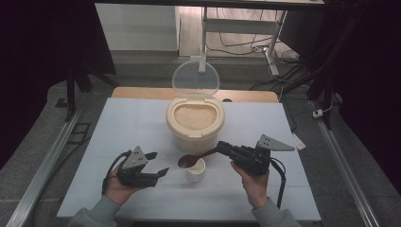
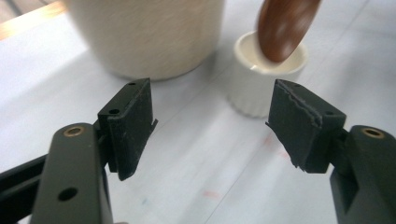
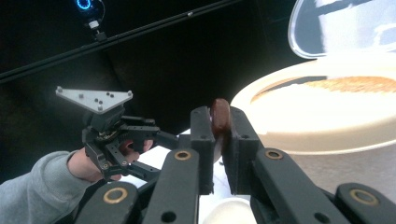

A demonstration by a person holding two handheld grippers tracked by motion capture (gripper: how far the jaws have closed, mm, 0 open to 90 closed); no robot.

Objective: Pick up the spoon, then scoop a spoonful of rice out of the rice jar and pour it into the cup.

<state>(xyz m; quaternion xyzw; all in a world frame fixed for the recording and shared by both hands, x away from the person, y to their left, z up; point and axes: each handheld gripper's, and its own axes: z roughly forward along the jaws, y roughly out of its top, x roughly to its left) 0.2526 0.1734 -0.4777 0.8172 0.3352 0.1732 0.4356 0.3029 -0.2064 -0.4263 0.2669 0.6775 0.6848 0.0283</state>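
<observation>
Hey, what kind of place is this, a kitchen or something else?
Likely a lab or recording setup, not a kitchen: a white table on metal floor rails, loose cables behind, and dark curtains at both sides.

Grey sleeves cover both forearms; each black two-jaw gripper, left gripper and right gripper, carries brass-ringed pivots, a grey triangular plate and a trailing black cable.
</observation>
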